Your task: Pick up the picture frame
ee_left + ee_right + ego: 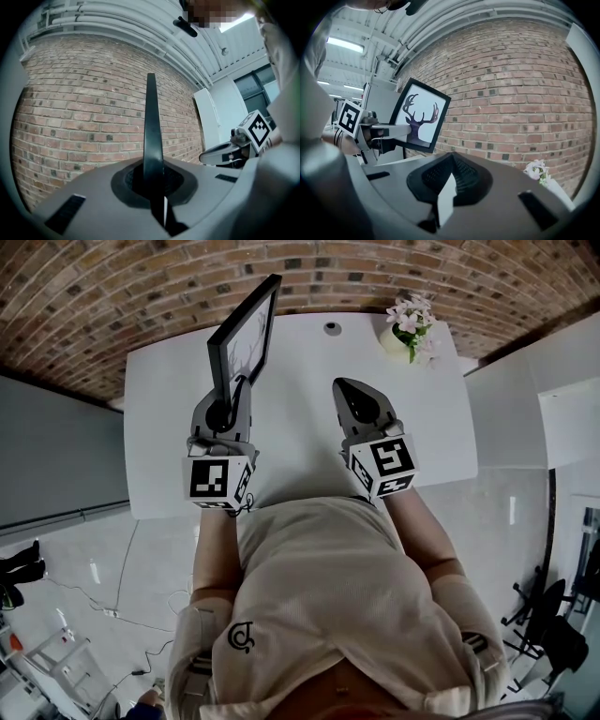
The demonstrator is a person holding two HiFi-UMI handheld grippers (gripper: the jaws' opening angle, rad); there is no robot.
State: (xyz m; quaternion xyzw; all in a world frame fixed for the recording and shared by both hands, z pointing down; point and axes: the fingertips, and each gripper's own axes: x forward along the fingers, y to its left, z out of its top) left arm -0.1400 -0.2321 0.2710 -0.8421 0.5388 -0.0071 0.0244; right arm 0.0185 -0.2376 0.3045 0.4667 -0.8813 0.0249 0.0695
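Observation:
The picture frame (244,338) is black-edged with a dark deer silhouette on white. It hangs lifted above the white table (300,442), tilted, with my left gripper (234,390) shut on its lower edge. In the left gripper view the picture frame (152,136) shows edge-on, rising straight out from between the closed jaws. The right gripper view shows the picture frame (420,116) face-on at the left, with the left gripper (401,131) clamped on it. My right gripper (349,392) is shut on nothing, apart from the frame, to its right over the table.
A small vase of pale pink flowers (411,326) stands at the table's far right corner and appears again as the flowers (536,169) in the right gripper view. A small round fitting (332,328) sits near the far edge. A brick wall (141,287) runs behind the table.

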